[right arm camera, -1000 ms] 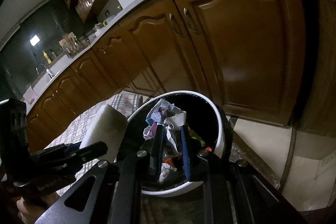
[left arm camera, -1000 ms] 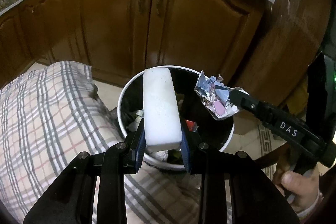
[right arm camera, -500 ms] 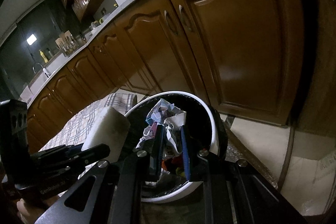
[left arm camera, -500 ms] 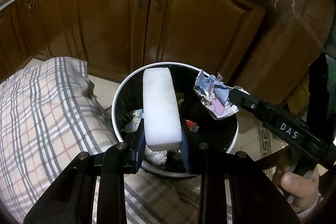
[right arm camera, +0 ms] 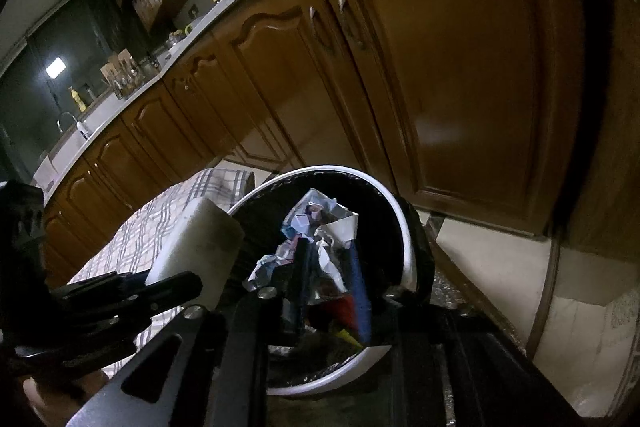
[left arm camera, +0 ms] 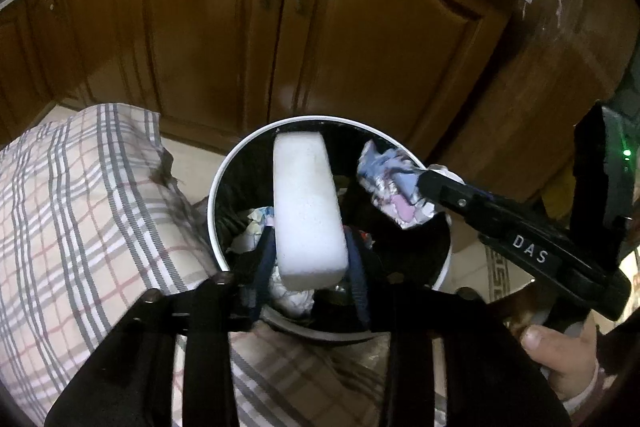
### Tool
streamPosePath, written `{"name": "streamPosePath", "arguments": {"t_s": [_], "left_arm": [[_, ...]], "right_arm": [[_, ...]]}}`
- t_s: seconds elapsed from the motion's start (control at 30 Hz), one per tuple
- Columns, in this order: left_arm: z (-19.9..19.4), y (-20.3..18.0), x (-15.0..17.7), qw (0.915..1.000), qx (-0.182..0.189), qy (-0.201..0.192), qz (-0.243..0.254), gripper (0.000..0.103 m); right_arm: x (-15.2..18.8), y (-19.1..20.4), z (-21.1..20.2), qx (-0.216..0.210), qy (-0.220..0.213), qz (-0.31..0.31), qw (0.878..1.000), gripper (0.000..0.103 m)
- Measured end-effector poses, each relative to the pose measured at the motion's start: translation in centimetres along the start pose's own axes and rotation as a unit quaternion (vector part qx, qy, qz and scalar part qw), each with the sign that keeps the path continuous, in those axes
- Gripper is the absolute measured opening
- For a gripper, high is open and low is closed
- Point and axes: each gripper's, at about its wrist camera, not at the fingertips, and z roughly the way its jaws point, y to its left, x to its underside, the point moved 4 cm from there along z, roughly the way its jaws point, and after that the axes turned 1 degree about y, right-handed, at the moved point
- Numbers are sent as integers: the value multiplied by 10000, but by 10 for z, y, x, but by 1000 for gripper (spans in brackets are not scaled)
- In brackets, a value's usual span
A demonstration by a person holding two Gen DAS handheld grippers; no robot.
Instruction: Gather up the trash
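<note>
I have two pieces of trash over the one white-rimmed bin (left arm camera: pixel 214 195), one in each hand. My left gripper (left arm camera: pixel 312 259) looks to be letting go: its fingers (left arm camera: pixel 267 259) stand slightly apart from the white foam block (left arm camera: pixel 306 207), with a thin gap on each side. The block looks light, springy and easily dented, best pinched across its narrow sides near one end. My right gripper (right arm camera: pixel 330 269) is clenched on a crumpled paper ball (right arm camera: pixel 316 227), which looks feather-light, crushable and forgiving anywhere I pinch it. Inside the bin lie several paper scraps (left arm camera: pixel 256 231), too jumbled to count. A checked cloth (left arm camera: pixel 80 207) lies beside the bin.
</note>
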Motion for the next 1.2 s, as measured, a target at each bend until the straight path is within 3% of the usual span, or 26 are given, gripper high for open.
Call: {"name": "streamPosePath", "arguments": {"t_s": [0.07, 0.13, 0.23, 0.37, 0.53, 1.0, 1.2], "left_arm": [[-4, 1, 1, 10000, -26, -49, -1, 54], [-8, 2, 2, 9999, -23, -107, -13, 55], [-14, 5, 5, 9998, -14, -154, -92, 65], [-21, 10, 11, 9996, -16, -188, -186, 65], [-34, 19, 20, 9990, -43, -283, -343, 67], [-95, 60, 66, 9933, -200, -693, -904, 73], [-126, 74, 91, 9878, -380, -1038, -1097, 84]], "right_arm": [[1, -1, -1, -32, 12, 57, 10000, 34], [2, -1, -2, -66, -12, 101, 9999, 44], [4, -1, -8, -117, -78, 139, 9998, 52], [5, 1, -16, -153, -170, 181, 9996, 59], [4, 9, -29, -253, -336, 199, 9989, 75], [35, 57, -67, -463, -678, 9, 9966, 92], [56, 83, -79, -371, -823, -245, 9956, 102]]}}
